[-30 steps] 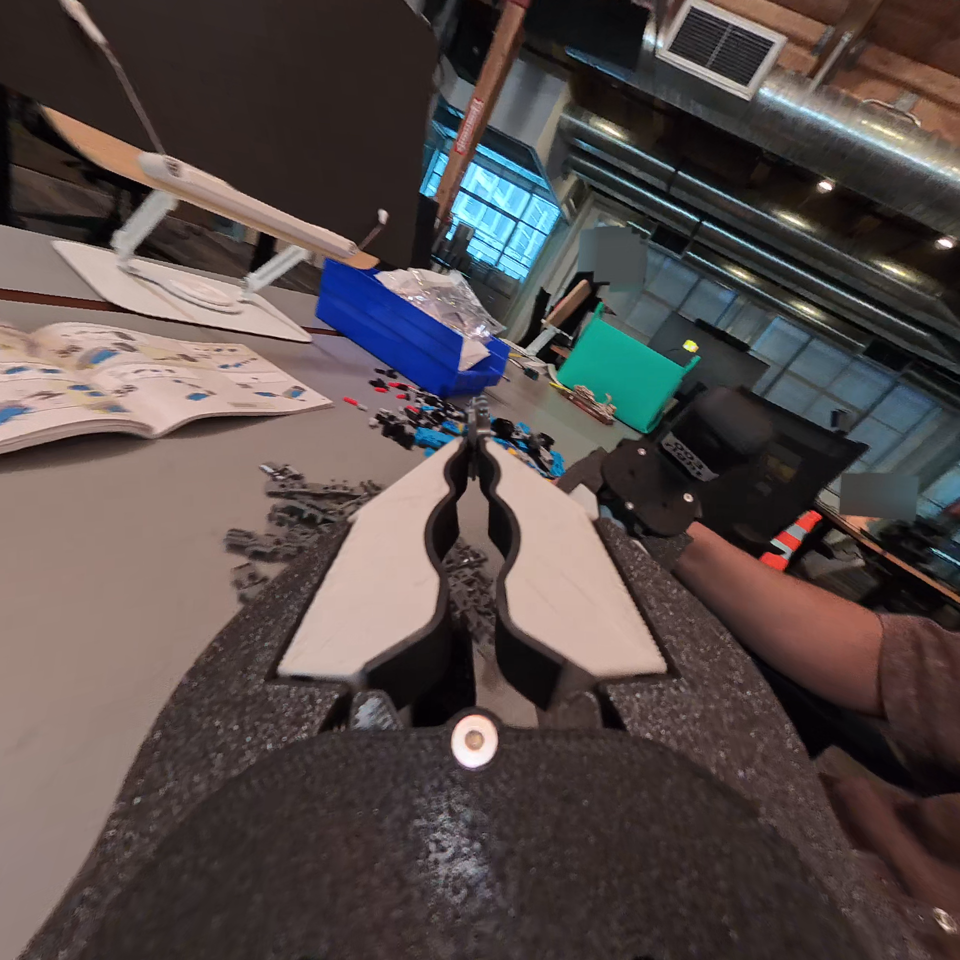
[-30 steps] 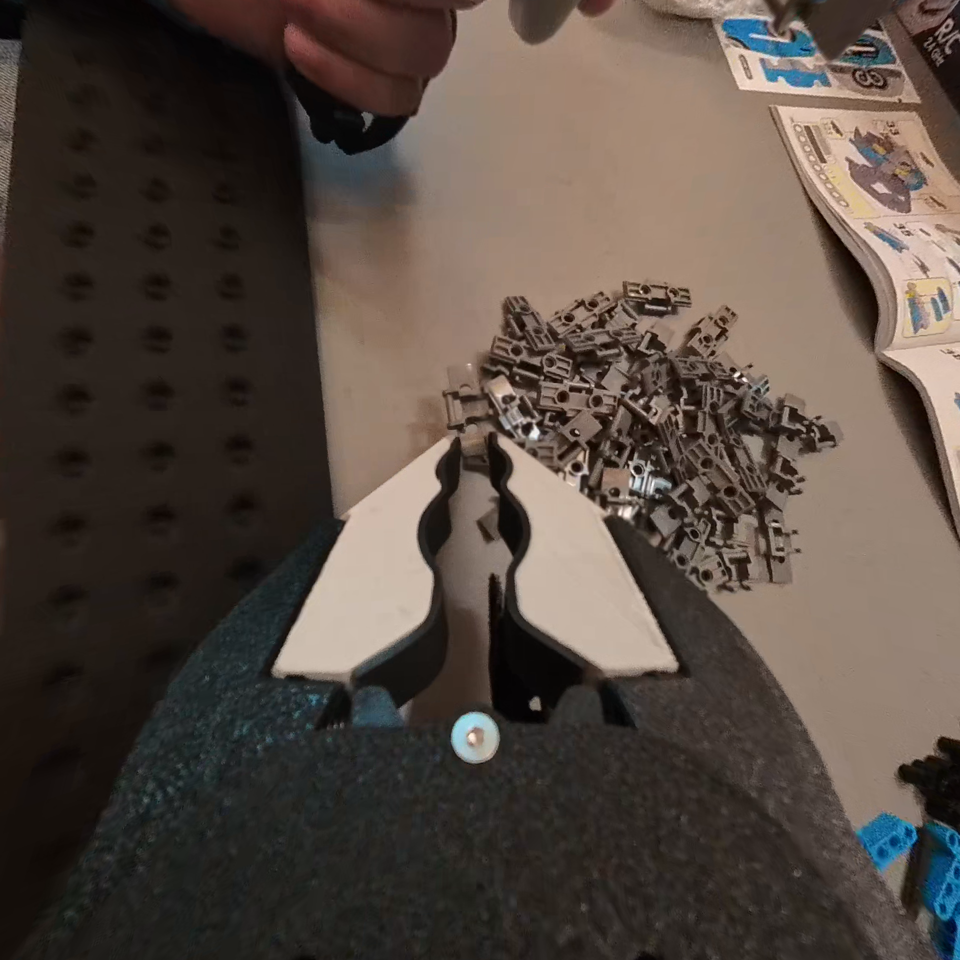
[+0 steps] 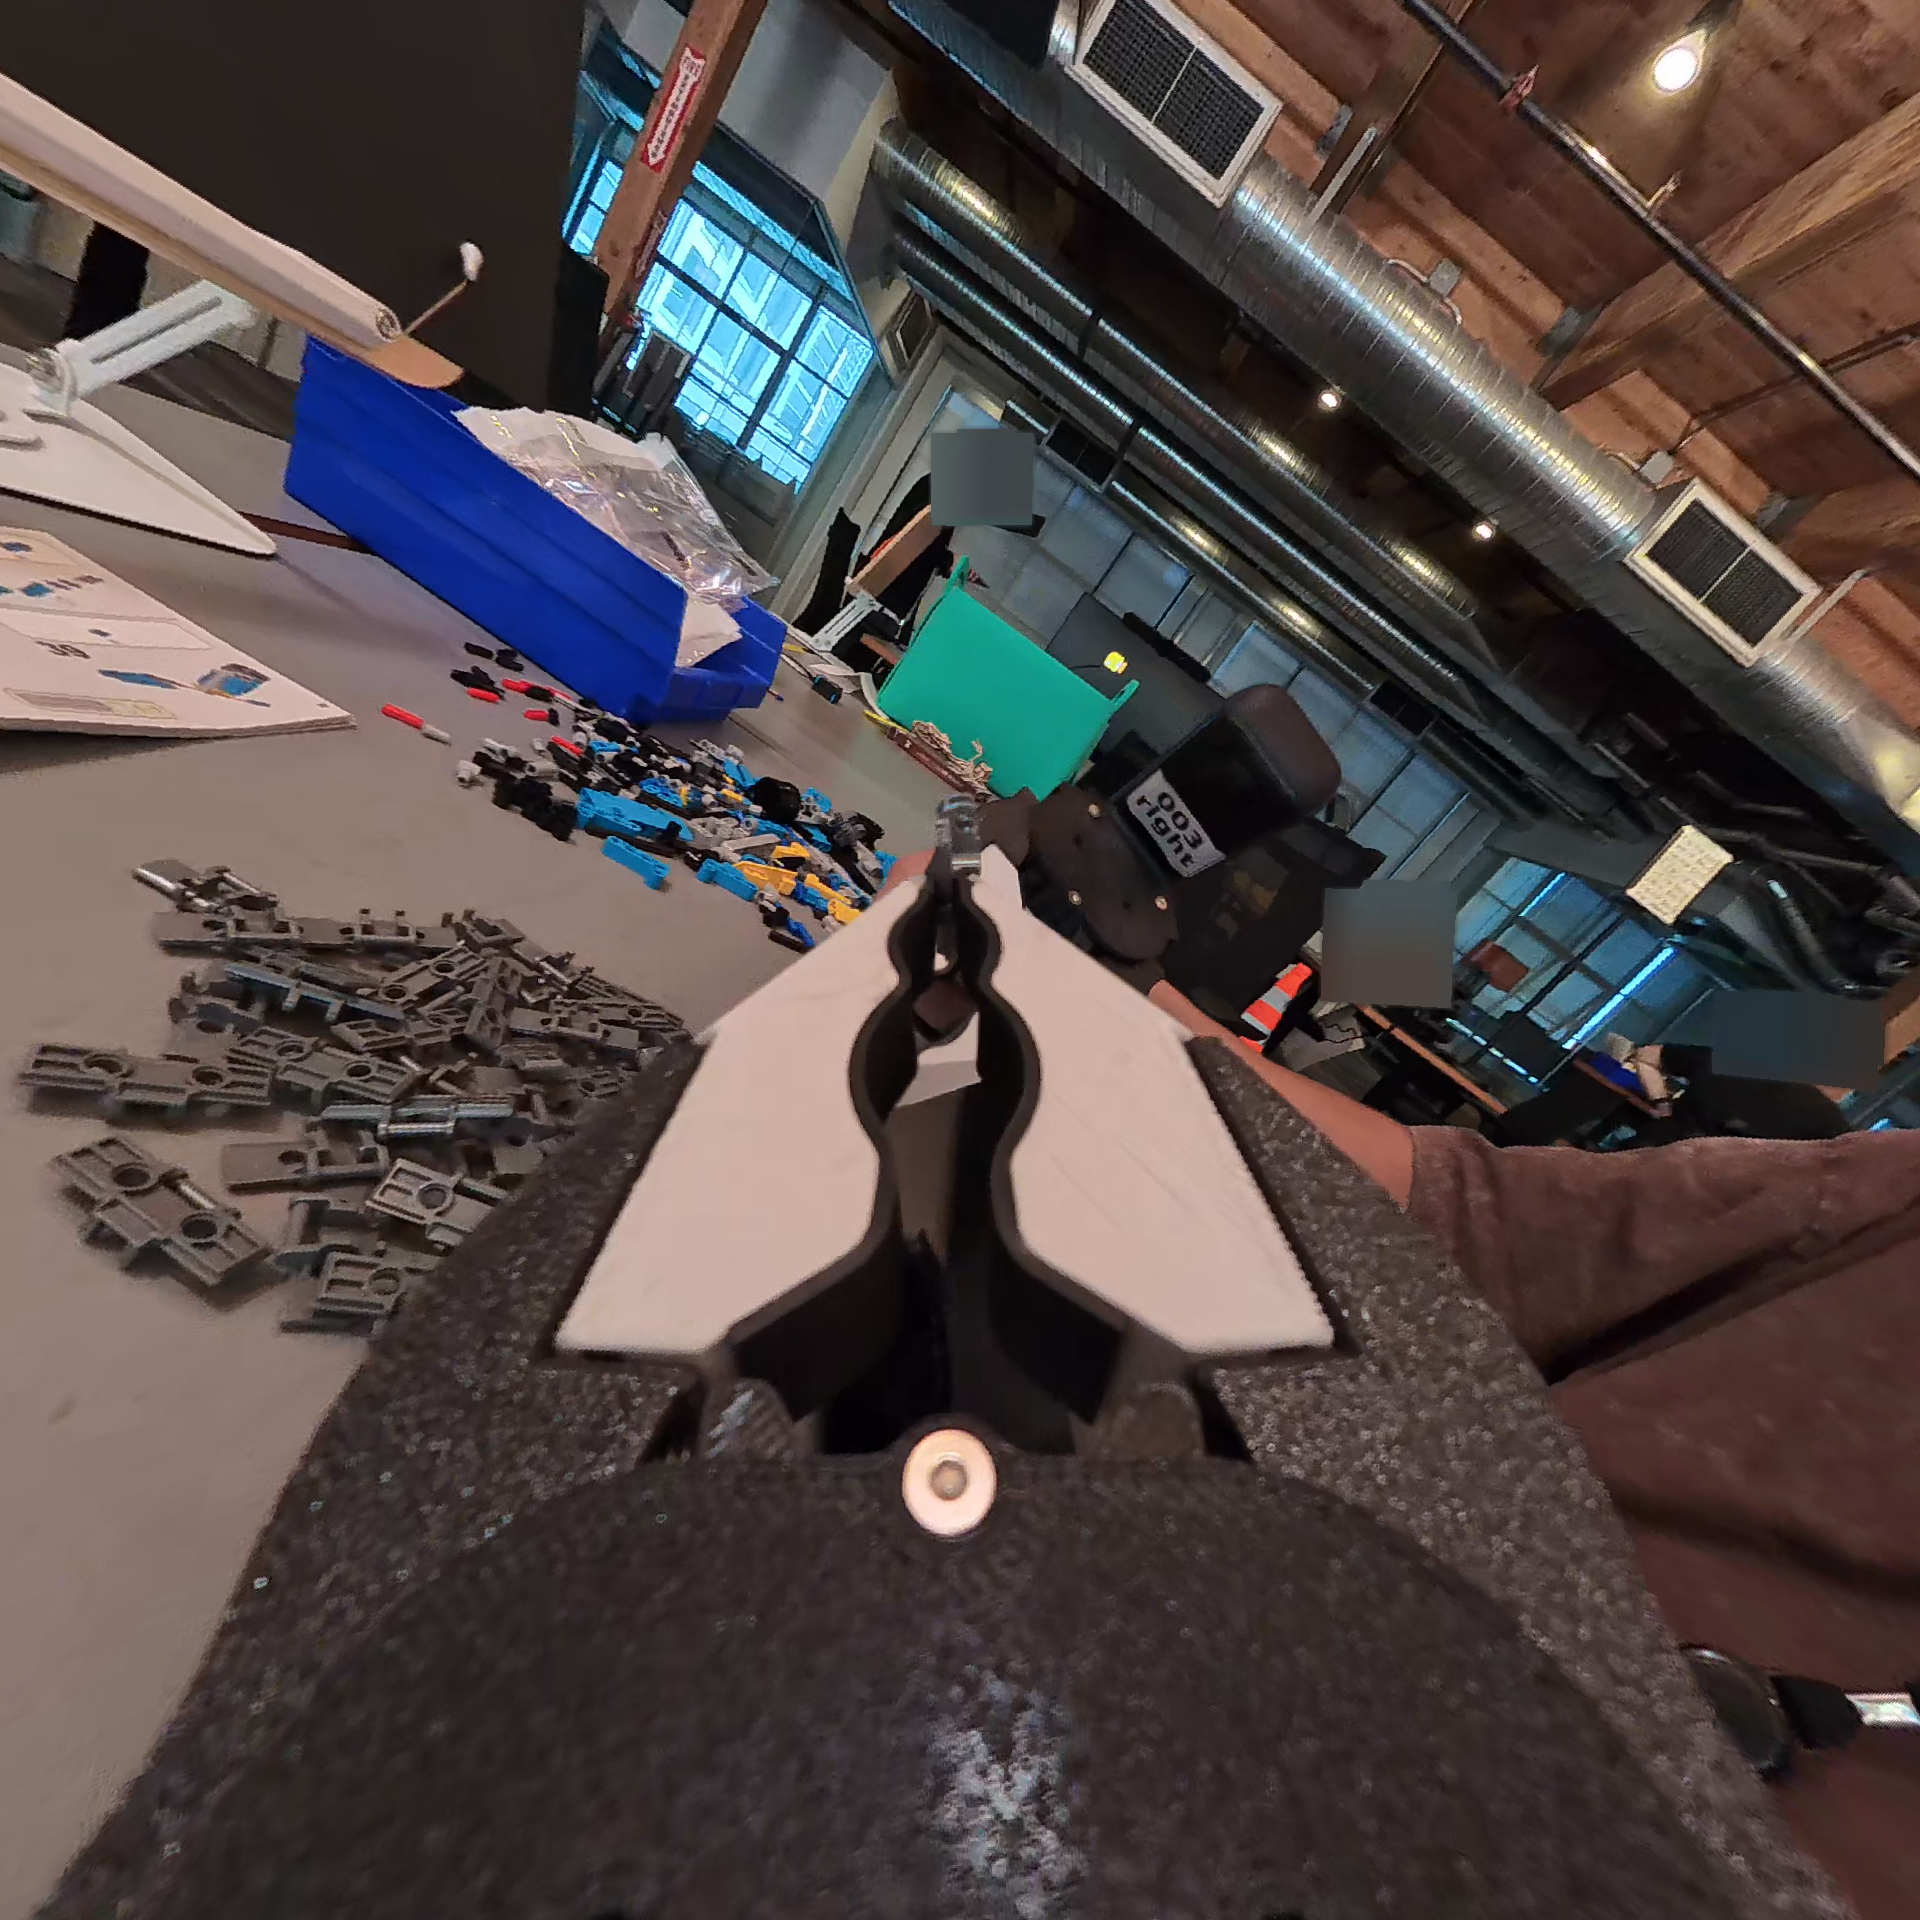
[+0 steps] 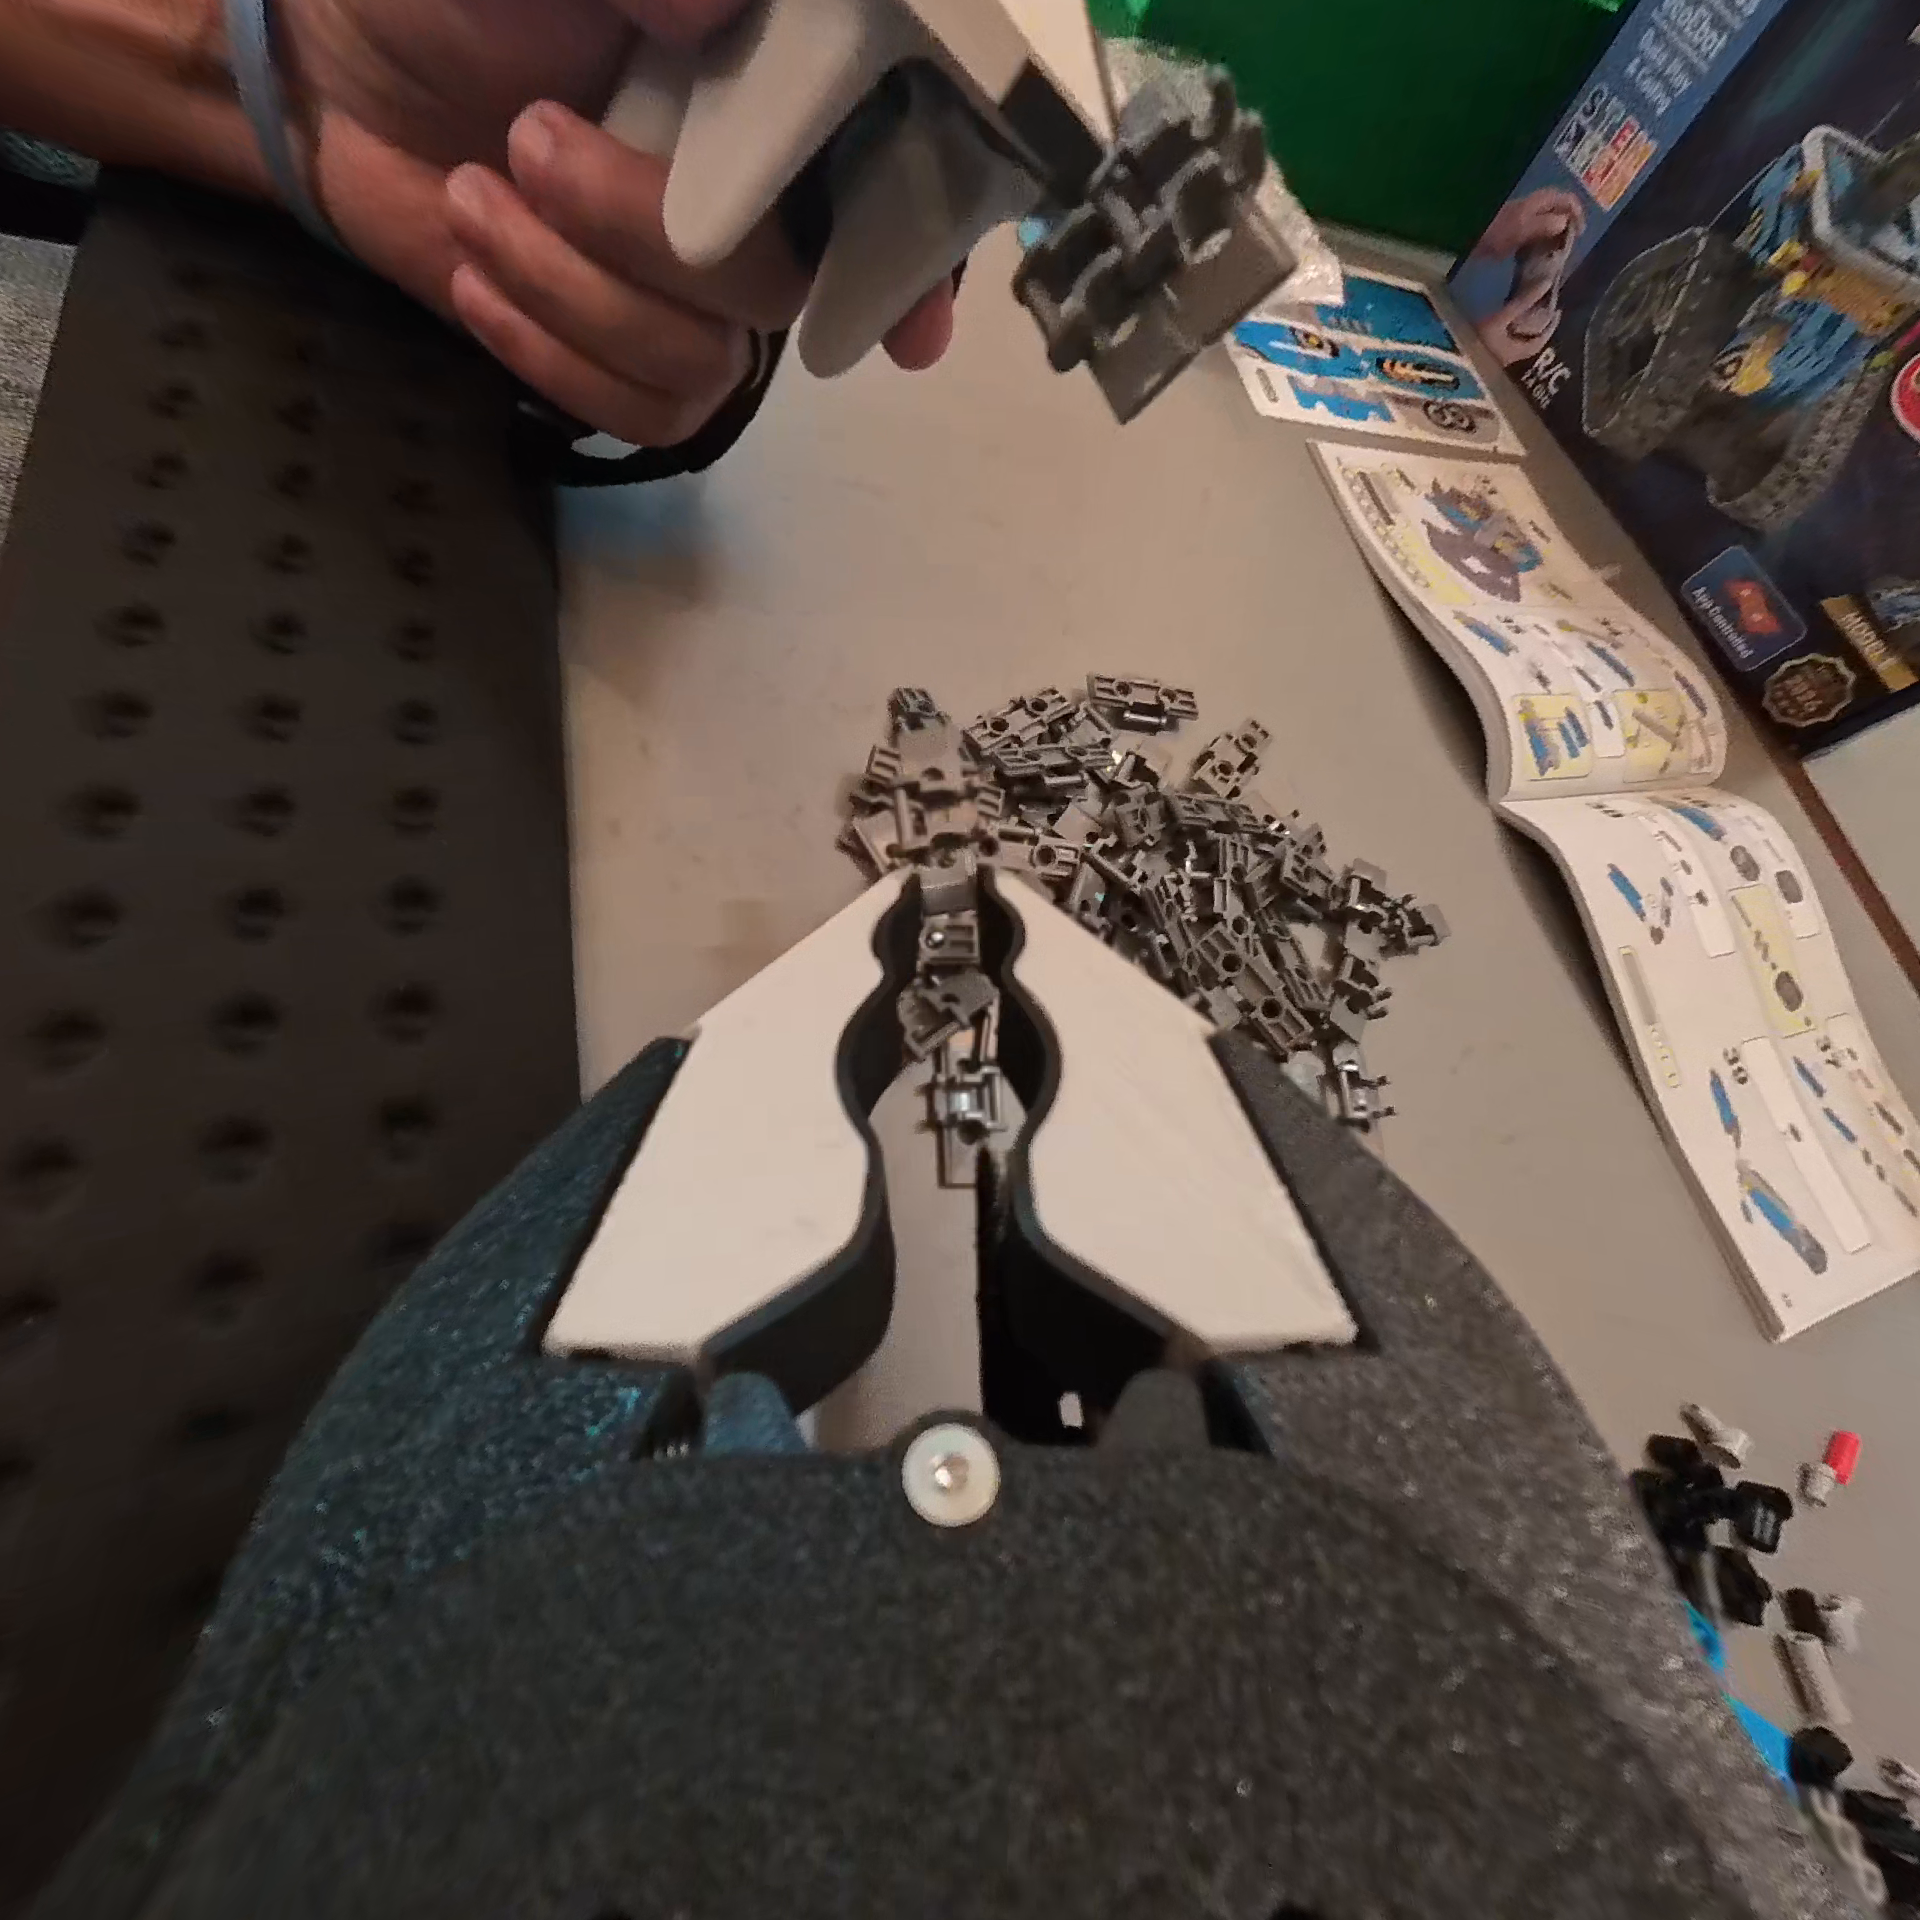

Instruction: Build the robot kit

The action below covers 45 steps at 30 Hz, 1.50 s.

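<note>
Grey plastic throughout: track links heaped in a pile [image 4: 1164, 894] on the tabletop [image 4: 935, 582], just ahead of and partly under the right gripper [image 4: 948, 894]. Clenched there on a short chain of links [image 4: 951, 987], pinched between the two white fingers [image 4: 769, 1143], hanging down the gap toward the camera and reaching forward over the near edge of the pile. Raised above the tabletop at upper middle, held by a hand [image 4: 499, 197]: the left gripper [image 4: 1081, 177], closed on a joined block of links [image 4: 1153, 239], blurred, well clear of the pile and apart from the right gripper's chain.

From the left wrist view, left gripper [image 3: 956, 883] tips shut on that same grey piece [image 3: 956, 836], only its top edge showing past the fingertips. Just beyond it, the dark body of the right gripper [image 3: 1101, 883] and a forearm in a brown sleeve [image 3: 1662, 1226]. Grey pile [image 3: 343, 1049] to the lower left, on the tabletop. Farther back, a scatter of blue, black and yellow parts [image 3: 686, 810], then a blue bin [image 3: 520, 561] with a clear plastic bag [image 3: 623, 488].

Open instruction booklet [image 4: 1621, 862] to the right of the pile, a sticker sheet [image 4: 1361, 364] and a printed box [image 4: 1745, 312] beyond it. Dark perforated mat [image 4: 260, 727] along the left edge.
</note>
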{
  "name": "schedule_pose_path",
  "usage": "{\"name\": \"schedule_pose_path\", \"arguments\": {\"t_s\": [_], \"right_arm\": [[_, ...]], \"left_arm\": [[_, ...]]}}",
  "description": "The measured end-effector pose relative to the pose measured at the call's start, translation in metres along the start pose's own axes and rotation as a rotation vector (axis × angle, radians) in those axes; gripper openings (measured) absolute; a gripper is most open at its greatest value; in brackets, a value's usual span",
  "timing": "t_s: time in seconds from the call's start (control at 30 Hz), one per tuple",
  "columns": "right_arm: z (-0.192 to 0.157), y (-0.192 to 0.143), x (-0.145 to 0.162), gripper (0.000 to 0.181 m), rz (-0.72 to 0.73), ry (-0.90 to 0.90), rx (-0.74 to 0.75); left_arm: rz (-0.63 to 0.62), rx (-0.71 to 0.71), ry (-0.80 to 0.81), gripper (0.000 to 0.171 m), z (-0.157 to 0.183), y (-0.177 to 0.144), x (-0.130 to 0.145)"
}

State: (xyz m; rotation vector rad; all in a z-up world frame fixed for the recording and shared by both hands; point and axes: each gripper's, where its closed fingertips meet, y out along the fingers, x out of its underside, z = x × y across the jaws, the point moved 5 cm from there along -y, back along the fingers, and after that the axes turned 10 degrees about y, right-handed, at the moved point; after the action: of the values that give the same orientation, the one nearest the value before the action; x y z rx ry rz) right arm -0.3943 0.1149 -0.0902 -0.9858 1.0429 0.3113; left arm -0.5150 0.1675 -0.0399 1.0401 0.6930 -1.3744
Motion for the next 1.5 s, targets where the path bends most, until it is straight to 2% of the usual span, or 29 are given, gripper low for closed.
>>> {"name": "schedule_pose_path", "arguments": {"t_s": [0.2, 0.53, 0.97, 1.5], "right_arm": [[-0.002, 0.001, -0.011, 0.010, 0.065, -0.115, 0.058], [-0.015, -0.009, -0.039, 0.010, 0.140, -0.115, 0.035], [-0.015, -0.011, -0.041, 0.010, 0.142, -0.092, 0.020], [-0.011, -0.010, -0.038, 0.011, 0.136, -0.096, 0.056]], "left_arm": [[-0.037, 0.019, -0.002, 0.003, 0.001, 0.003, 0.004], [-0.078, 0.004, 0.044, 0.002, 0.003, 0.007, 0.008], [-0.146, 0.003, 0.126, 0.003, 0.007, 0.011, 0.015], [-0.144, -0.009, 0.113, 0.002, 0.004, 0.010, 0.014]]}}
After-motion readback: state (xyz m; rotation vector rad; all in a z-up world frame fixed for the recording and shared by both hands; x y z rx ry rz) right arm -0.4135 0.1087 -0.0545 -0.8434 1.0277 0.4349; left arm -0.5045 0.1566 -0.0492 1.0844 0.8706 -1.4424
